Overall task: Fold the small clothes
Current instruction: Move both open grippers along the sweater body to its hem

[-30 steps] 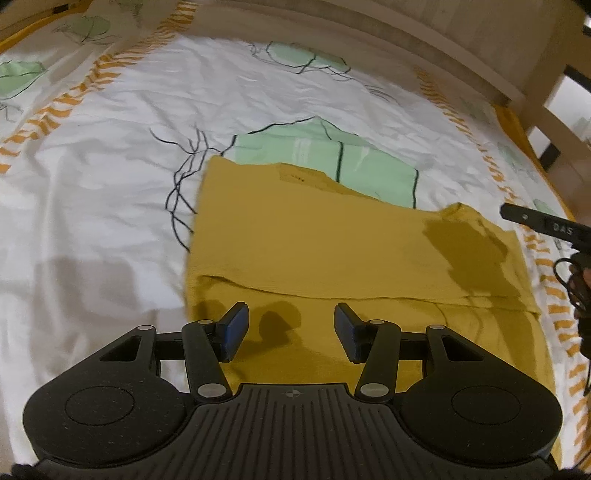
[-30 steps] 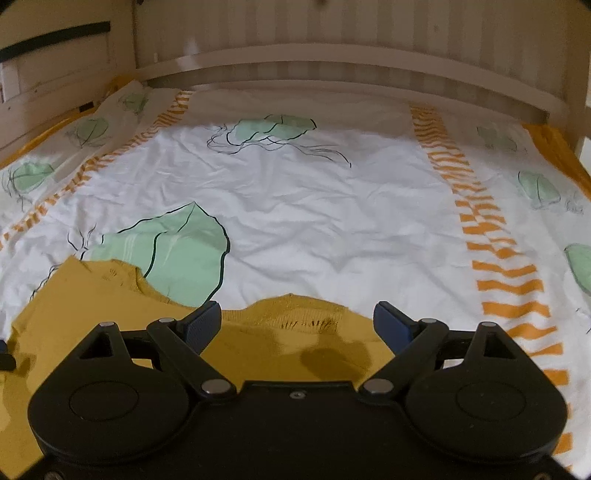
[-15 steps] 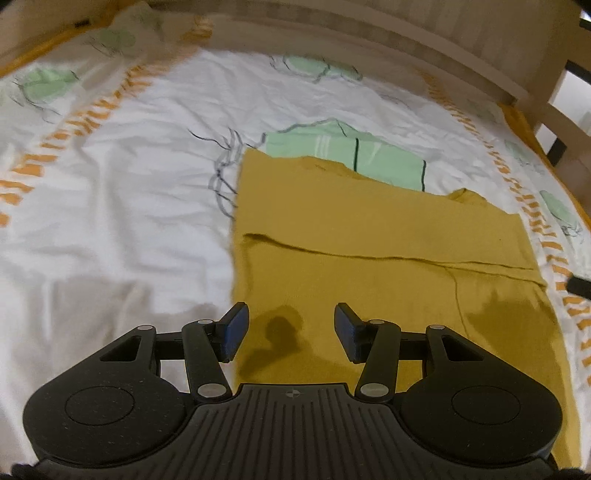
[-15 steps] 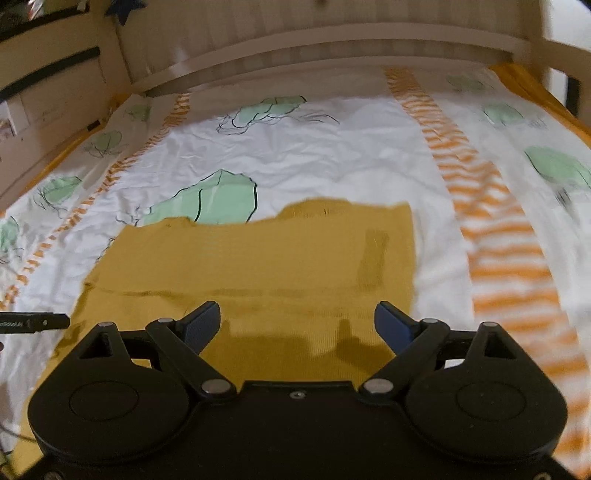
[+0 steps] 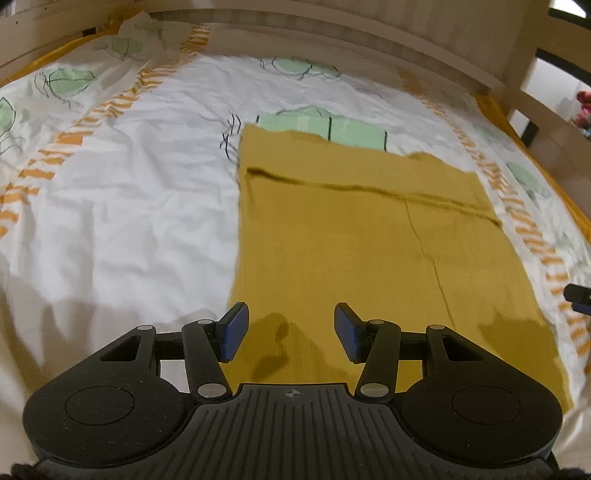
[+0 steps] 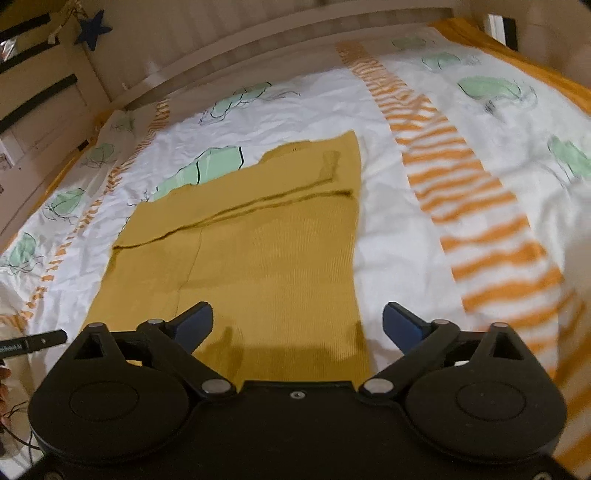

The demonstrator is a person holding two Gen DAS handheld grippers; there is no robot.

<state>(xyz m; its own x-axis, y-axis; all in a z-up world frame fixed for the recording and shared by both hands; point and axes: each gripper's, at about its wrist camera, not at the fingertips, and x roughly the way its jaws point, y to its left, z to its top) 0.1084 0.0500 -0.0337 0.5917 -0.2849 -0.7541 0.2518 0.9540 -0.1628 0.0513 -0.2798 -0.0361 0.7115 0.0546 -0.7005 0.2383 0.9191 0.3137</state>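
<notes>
A mustard-yellow knit garment [image 5: 362,243] lies flat on the bed, partly folded, with a fold edge running across its far part; it also shows in the right wrist view [image 6: 258,251]. My left gripper [image 5: 291,332] is open and empty, held above the garment's near left corner. My right gripper [image 6: 297,323] is open wide and empty, above the garment's near right edge. A tip of the right gripper shows at the right edge of the left wrist view [image 5: 578,295]. A tip of the left gripper shows at the left of the right wrist view [image 6: 33,341].
The bed cover [image 5: 122,192] is white with green leaf prints and orange striped bands [image 6: 476,206]. A wooden bed rail [image 5: 332,33] runs along the far side. A wooden post [image 5: 528,66] stands at the far right.
Both grippers have pulled back toward the near edge and away from the garment, so more of it shows. The right gripper has swung from the far neckline to the near right edge. Both stayed open.
</notes>
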